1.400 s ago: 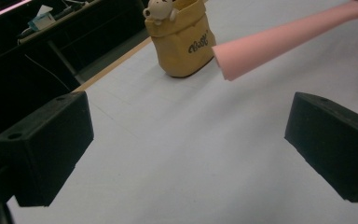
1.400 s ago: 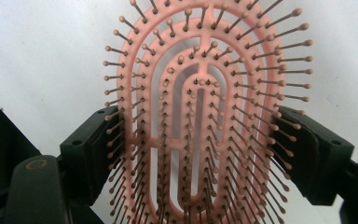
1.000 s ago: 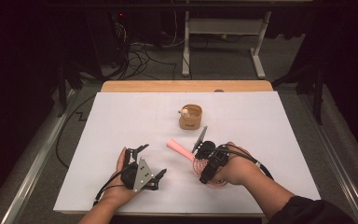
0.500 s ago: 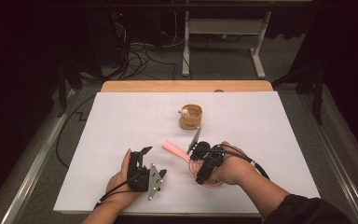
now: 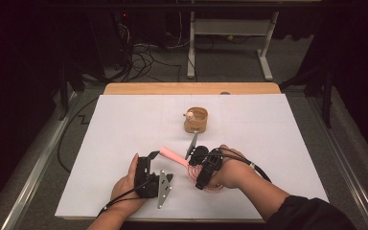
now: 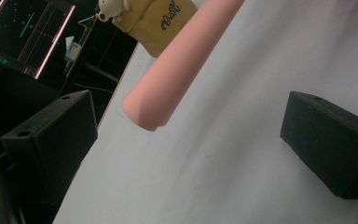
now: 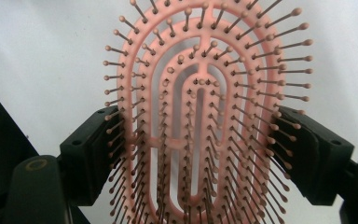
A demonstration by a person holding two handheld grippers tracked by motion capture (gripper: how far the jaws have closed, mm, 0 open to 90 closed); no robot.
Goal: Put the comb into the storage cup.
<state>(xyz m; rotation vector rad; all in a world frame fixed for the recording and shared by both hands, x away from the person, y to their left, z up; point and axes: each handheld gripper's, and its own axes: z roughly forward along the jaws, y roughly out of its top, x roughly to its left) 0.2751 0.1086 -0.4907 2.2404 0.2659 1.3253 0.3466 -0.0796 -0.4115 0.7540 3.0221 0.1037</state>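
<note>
Lying low over the white counter (image 5: 124,124), a pink hairbrush (image 7: 205,116) is being gripped by its bristled head in the right gripper (image 5: 202,165), whose two black jaws are being pressed against the left and right edges of the oval head in the right gripper view — bristles are sticking out past both pads. In the high view the brush's handle (image 5: 174,156) is being pointed away from that gripper toward the person's left, ending just in front of the left gripper (image 5: 149,160). The left gripper is being held open: in the left gripper view its jaws are standing wide apart with the rounded end of the pink handle (image 6: 168,84) hanging between them, nearer the jaw at the left of that view and touching neither. The left hand (image 5: 124,184) is being rested near the counter's near edge, the right hand (image 5: 230,170) just beside it at the right. Farther back on the white sheet, well apart from both grippers, a small tan wooden cup (image 5: 196,120) is being left standing upright — a little white figure (image 5: 190,115) is sitting at its rim, and dark lettering is being shown on its side in the left gripper view.
</note>
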